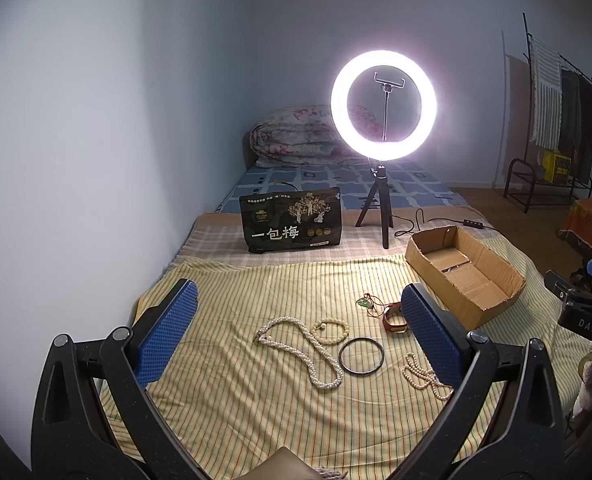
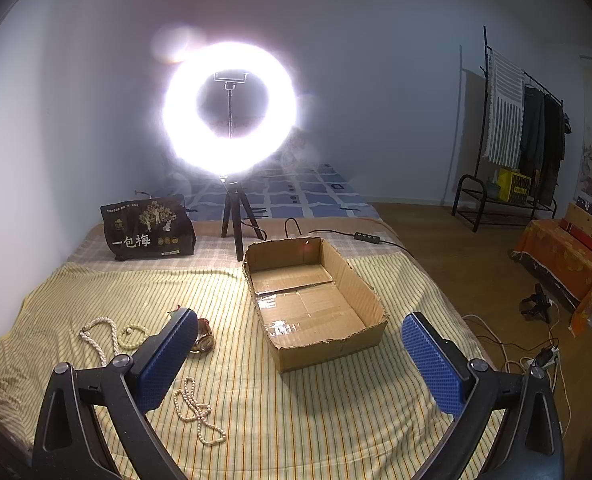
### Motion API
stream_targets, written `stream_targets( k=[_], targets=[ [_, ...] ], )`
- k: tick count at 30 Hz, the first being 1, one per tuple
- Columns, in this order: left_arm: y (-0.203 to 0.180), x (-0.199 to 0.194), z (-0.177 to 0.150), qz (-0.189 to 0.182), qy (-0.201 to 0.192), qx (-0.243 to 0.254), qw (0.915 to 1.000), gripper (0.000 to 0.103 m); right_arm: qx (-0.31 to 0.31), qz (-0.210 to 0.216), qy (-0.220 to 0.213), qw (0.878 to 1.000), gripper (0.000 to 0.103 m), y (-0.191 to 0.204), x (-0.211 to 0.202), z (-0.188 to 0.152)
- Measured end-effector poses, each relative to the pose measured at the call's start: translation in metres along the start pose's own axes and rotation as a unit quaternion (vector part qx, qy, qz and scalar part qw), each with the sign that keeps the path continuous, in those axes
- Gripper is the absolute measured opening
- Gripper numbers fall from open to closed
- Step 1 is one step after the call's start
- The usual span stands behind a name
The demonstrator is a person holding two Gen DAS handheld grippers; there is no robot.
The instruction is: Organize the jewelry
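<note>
Jewelry lies on the striped yellow bedspread (image 1: 256,420). A thick pearl necklace (image 1: 308,350), a cream bead bracelet (image 1: 330,330), a black bangle (image 1: 362,357), a thin pearl strand (image 1: 424,376), a red-strapped watch (image 1: 394,318) and a green pendant on a red cord (image 1: 366,303) are spread out there. The open cardboard box (image 1: 468,272) sits to their right, nothing visible inside. My left gripper (image 1: 296,320) hangs open above the jewelry, holding nothing. My right gripper (image 2: 300,344) is open before the box (image 2: 316,300), also with nothing in it; the thin pearl strand (image 2: 196,412) lies by its left finger.
A lit ring light on a tripod (image 1: 383,108) and a black snack bag (image 1: 292,220) stand behind the spread. A cable with a switch (image 2: 368,236) runs behind the box. The floor, a clothes rack (image 2: 524,128) and cords lie off the bed's right edge.
</note>
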State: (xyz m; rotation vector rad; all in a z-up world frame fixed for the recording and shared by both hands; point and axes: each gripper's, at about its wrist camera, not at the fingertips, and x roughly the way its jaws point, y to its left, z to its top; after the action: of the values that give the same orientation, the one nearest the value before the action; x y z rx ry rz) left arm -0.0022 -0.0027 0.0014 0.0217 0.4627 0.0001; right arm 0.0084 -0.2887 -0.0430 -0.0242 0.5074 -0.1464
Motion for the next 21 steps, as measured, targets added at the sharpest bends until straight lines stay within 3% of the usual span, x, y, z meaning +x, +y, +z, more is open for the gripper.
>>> stream_targets(
  k=[21],
  targets=[
    [-0.0009,-0.0003,0.0002,0.0,-0.001,0.002,1.0,0.103,0.003,0.001,0.001,1.0,0.103,-0.0016,0.0005,-0.002]
  ],
)
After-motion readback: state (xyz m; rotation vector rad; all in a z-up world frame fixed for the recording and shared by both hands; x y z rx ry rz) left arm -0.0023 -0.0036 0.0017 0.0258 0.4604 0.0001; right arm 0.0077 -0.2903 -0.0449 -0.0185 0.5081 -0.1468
